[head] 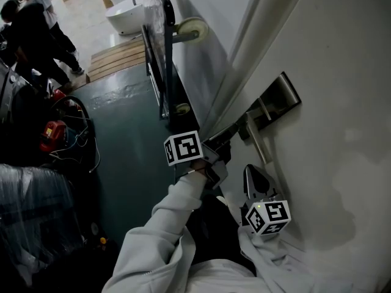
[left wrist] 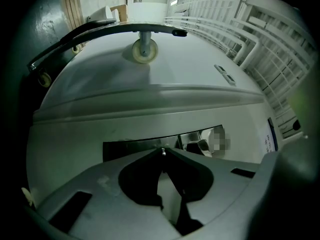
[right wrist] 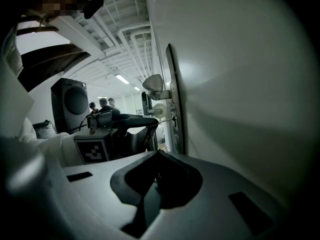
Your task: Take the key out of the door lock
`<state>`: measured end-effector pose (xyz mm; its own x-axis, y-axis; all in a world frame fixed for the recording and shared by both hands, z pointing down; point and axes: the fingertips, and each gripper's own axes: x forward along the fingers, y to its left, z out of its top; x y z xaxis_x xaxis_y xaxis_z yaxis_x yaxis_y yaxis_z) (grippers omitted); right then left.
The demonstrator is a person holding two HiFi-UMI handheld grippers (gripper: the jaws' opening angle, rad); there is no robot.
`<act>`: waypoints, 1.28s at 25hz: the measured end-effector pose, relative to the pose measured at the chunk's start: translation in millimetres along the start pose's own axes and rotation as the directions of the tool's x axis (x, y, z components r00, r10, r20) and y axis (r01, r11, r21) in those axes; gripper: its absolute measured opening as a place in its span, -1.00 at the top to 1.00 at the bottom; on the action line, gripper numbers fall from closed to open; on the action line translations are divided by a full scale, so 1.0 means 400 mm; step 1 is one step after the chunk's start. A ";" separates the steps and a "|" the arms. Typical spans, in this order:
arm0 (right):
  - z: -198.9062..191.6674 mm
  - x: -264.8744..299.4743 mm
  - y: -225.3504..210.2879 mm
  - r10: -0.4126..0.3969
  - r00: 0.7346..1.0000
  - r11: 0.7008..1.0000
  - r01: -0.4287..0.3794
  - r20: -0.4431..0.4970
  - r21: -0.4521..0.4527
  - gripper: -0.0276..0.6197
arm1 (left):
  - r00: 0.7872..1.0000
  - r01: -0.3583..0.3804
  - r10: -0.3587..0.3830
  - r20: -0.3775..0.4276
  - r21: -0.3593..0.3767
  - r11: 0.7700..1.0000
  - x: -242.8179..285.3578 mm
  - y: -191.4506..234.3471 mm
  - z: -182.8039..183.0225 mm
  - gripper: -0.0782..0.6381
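Observation:
A metal lock plate (head: 282, 96) with a lever handle (head: 261, 140) sits on the white door (head: 342, 54). My left gripper (head: 235, 132) reaches up to the plate. Seen from the left gripper view, the left gripper (left wrist: 162, 152) has its jaws drawn together on a small silver key (left wrist: 162, 154) at the plate (left wrist: 135, 146). In the right gripper view the thin key (right wrist: 164, 119) runs from the left gripper (right wrist: 150, 126) into the plate (right wrist: 172, 99). My right gripper (head: 252, 171) hangs below the handle, close to the door. Its jaws (right wrist: 157, 156) are shut on nothing.
A dark metal frame on caster wheels (head: 189, 28) leans along the wall beyond the door. People (head: 36, 29) stand at the far left near a wooden pallet (head: 119, 57). A red tool with cables (head: 54, 133) and a plastic-wrapped bundle (head: 36, 206) lie on the green floor.

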<state>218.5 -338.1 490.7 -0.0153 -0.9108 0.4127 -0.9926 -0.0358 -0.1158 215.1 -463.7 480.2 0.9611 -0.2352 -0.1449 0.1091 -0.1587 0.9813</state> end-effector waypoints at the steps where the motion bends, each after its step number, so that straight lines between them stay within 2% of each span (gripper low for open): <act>1: -0.002 0.001 0.003 0.004 1.000 1.000 -0.004 0.000 -0.001 0.75 | 1.000 -0.002 0.002 0.003 0.005 1.000 -0.010 0.001 0.002 0.71; 8: -0.003 0.000 0.026 0.023 1.000 1.000 -0.023 0.010 -0.013 0.75 | 1.000 -0.010 0.010 -0.006 0.045 0.999 -0.054 -0.002 -0.009 0.71; 23: 0.007 -0.044 0.095 0.039 0.998 0.998 -0.037 0.046 -0.043 0.75 | 0.997 -0.041 0.034 0.063 0.113 0.993 -0.178 -0.035 0.014 0.71; 32: 0.013 -0.045 0.150 0.082 0.995 0.995 -0.078 0.053 -0.062 0.75 | 0.992 -0.107 0.090 0.090 0.202 0.973 -0.277 -0.027 0.021 0.71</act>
<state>159.9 -325.9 471.5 -0.0900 -0.9312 0.3531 -0.9939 0.0614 -0.0914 105.2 -444.1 484.7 0.9403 -0.3338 -0.0665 -0.0479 -0.3231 0.9451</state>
